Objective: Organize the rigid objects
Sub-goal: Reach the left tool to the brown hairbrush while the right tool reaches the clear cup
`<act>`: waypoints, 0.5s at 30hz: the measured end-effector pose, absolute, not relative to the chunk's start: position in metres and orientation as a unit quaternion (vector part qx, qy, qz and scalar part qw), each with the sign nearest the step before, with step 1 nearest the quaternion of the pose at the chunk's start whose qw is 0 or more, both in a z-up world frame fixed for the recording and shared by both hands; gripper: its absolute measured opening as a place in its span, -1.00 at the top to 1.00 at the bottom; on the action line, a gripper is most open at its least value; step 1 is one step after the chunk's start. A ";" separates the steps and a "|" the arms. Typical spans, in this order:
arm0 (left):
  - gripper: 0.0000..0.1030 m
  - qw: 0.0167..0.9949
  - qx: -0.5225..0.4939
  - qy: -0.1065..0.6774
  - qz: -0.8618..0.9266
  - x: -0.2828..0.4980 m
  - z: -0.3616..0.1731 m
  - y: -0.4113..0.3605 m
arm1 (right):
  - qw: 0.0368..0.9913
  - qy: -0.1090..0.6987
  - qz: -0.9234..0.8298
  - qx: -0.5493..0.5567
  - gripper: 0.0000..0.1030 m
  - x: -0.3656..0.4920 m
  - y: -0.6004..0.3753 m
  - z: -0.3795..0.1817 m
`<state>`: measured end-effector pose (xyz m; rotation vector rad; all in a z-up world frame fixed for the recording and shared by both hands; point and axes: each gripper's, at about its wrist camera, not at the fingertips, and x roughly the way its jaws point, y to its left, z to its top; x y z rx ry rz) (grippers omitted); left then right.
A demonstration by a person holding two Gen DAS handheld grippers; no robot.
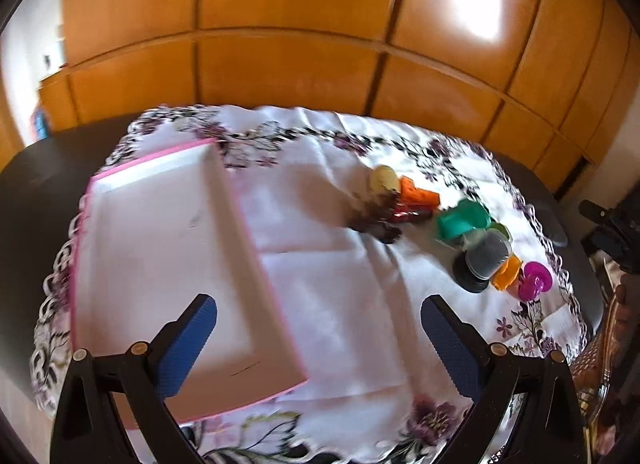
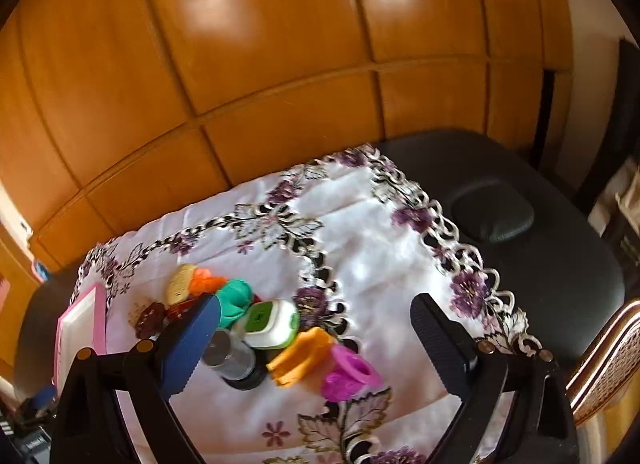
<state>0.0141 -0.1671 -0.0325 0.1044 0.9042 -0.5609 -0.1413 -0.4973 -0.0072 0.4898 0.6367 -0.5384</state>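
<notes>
A cluster of small rigid objects lies on the right part of the embroidered tablecloth point(image 1: 328, 264), well apart from the tray; in the right wrist view the magenta piece point(image 2: 348, 374) sits nearest the camera, touching or just beside the orange piece point(image 2: 302, 356); behind that stands a white and green container point(image 2: 272, 322), and left of it a clear jar with a black lid point(image 2: 234, 360) lies tilted on its side; a teal piece point(image 2: 236, 302) sits behind the jar, partly hidden by a fingertip; further back lie a second orange piece point(image 2: 204, 284), a pale yellow block point(image 2: 180, 288), a small red item point(image 2: 178, 310) and a dark brown item point(image 2: 150, 320), the last too blurred to name; in the left wrist view the same group runs in a diagonal line from the yellow block point(image 1: 384, 180) down to the magenta piece point(image 1: 536, 280); the white tray with a pink rim point(image 1: 160, 264) rests on the left of the cloth, its inside bare; the left gripper point(image 1: 320, 332) hangs above the cloth at the tray's near right edge, fingers spread wide and holding nothing; the right gripper point(image 2: 316, 334) hovers over the cluster, fingers likewise wide apart with nothing between them; the cloth covers a dark padded table point(image 2: 560, 264); behind it stands a wall of orange wooden cabinet doors point(image 1: 300, 24); a cane chair point(image 2: 604, 364) shows at the right edge
</notes>
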 end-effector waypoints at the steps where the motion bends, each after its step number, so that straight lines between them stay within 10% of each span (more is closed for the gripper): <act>1: -0.99 0.858 0.056 0.431 -0.273 0.017 -0.033 -0.178 | 0.884 0.306 -0.260 0.241 -0.90 -0.142 -0.501 -0.010; 15: -0.99 0.854 0.137 0.418 -0.277 0.052 -0.052 -0.263 | 0.847 0.293 -0.175 0.408 -0.90 -0.150 -0.537 -0.052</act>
